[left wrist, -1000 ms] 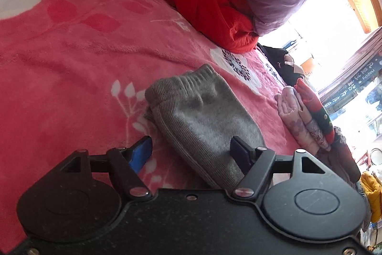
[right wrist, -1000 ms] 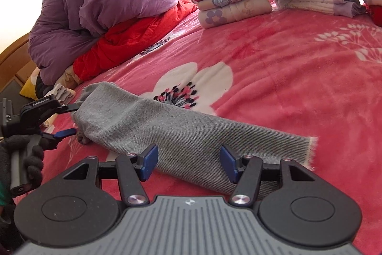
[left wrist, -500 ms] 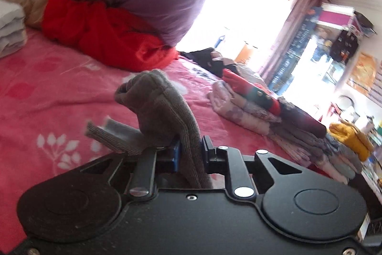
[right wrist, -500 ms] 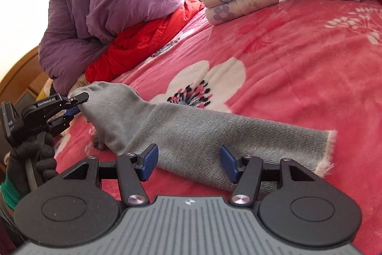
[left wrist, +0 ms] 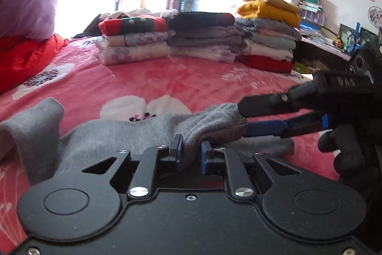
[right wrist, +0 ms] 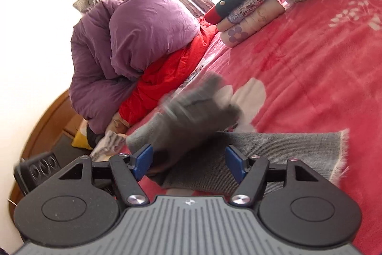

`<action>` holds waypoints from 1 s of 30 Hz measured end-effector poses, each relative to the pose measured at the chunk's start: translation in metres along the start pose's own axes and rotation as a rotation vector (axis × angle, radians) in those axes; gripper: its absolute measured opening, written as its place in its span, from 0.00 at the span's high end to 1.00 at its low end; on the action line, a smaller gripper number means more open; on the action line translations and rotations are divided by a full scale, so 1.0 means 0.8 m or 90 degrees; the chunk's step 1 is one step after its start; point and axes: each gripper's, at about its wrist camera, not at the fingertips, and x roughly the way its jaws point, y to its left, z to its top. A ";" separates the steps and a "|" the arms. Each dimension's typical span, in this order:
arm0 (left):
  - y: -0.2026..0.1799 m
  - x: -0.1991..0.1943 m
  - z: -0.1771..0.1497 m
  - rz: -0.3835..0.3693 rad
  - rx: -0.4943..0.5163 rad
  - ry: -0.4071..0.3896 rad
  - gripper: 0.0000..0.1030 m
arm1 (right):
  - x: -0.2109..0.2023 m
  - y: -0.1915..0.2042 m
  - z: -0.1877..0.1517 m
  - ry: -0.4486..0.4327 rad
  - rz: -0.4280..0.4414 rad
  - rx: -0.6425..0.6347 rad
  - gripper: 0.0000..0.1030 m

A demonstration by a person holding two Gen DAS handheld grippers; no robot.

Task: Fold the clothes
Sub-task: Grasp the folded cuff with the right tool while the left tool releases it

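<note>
A grey knit garment (left wrist: 114,135) lies on the pink flowered bedspread (left wrist: 167,78). My left gripper (left wrist: 190,153) is shut on its ribbed end, which is lifted and carried over the rest of the cloth. In the right wrist view the grey garment (right wrist: 274,147) lies flat with a frayed edge at right, and its lifted end is a blur above. My right gripper (right wrist: 191,163) is open, jaws wide, just over the cloth. It also shows in the left wrist view (left wrist: 262,118), its fingers touching the lifted grey end.
Stacks of folded clothes (left wrist: 200,40) stand along the bed's far side. A purple duvet (right wrist: 133,40) and a red quilt (right wrist: 172,78) are heaped at the head end. A cluttered shelf (left wrist: 322,40) stands beyond the bed, with posters on the wall.
My left gripper shut on the grey garment's ribbed end, lifted it and carried it across toward the right gripper. The right gripper stayed open and tilted closer to the cloth.
</note>
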 end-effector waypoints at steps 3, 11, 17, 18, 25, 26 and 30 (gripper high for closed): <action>0.003 -0.003 -0.002 -0.010 0.000 0.006 0.87 | 0.000 -0.013 0.003 -0.005 -0.005 0.039 0.29; 0.019 -0.033 0.008 -0.095 -0.038 0.003 0.55 | 0.013 -0.033 0.000 0.017 -0.009 0.098 0.29; 0.094 -0.069 0.011 0.000 -0.207 -0.072 0.51 | 0.023 -0.039 -0.001 0.014 0.000 0.124 0.27; 0.111 -0.072 0.008 0.026 -0.254 -0.079 0.50 | 0.025 -0.040 -0.001 0.015 0.001 0.125 0.27; 0.184 -0.090 -0.020 0.084 -0.503 -0.112 0.48 | 0.042 -0.032 -0.001 0.023 -0.006 0.093 0.27; 0.186 -0.090 -0.021 0.094 -0.511 -0.110 0.48 | 0.043 -0.032 -0.001 0.023 -0.006 0.092 0.31; 0.188 -0.094 -0.025 0.123 -0.527 -0.107 0.47 | 0.047 -0.030 -0.001 0.036 -0.022 0.077 0.49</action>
